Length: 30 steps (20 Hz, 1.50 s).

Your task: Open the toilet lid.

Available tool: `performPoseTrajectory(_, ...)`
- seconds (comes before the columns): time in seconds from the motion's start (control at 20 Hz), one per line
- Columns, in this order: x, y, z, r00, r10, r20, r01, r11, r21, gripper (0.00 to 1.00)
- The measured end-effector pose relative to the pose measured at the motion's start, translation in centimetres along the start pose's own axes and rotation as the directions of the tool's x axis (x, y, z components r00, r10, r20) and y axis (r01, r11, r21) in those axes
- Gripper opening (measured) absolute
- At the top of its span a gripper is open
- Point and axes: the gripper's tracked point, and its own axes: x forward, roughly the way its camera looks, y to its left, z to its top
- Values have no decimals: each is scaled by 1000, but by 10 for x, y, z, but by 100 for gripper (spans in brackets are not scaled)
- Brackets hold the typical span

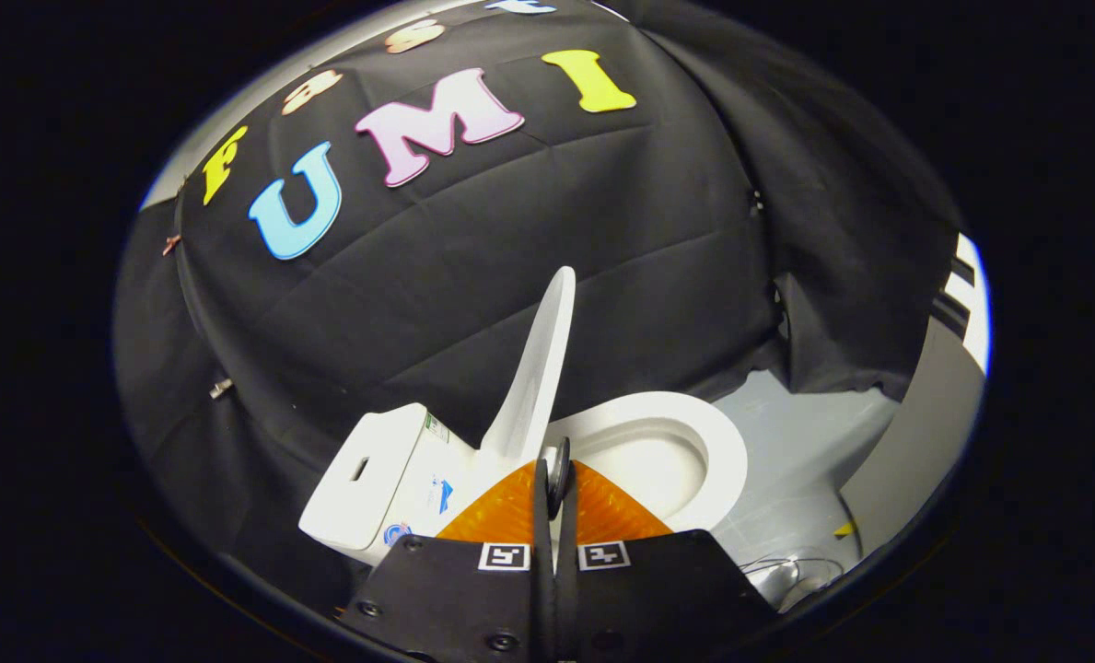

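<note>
Well beyond the jaws, black cloth wall (529, 276), hanging in creases. Pinned to it, off to the jaws' left, small metal clip (221, 389). Right of the jaws, grey floor (805, 433) bearing a small yellow mark (844, 529). Near that, possibly thin wires (791, 571), too blurred to confirm. Farther right, grey panel (915, 442).

Black cloth wall (510, 276) hangs creased above a grey floor (805, 433)
</note>
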Motion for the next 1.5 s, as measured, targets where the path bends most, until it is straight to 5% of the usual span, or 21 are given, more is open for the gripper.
performPoseTrajectory(1.05, -12, 143, 4, 971, -99, 218, 163, 939, -303, 5)
performPoseTrajectory(1.5, -11, 215, -13, 953, -90, 289, 191, 919, -346, 5)
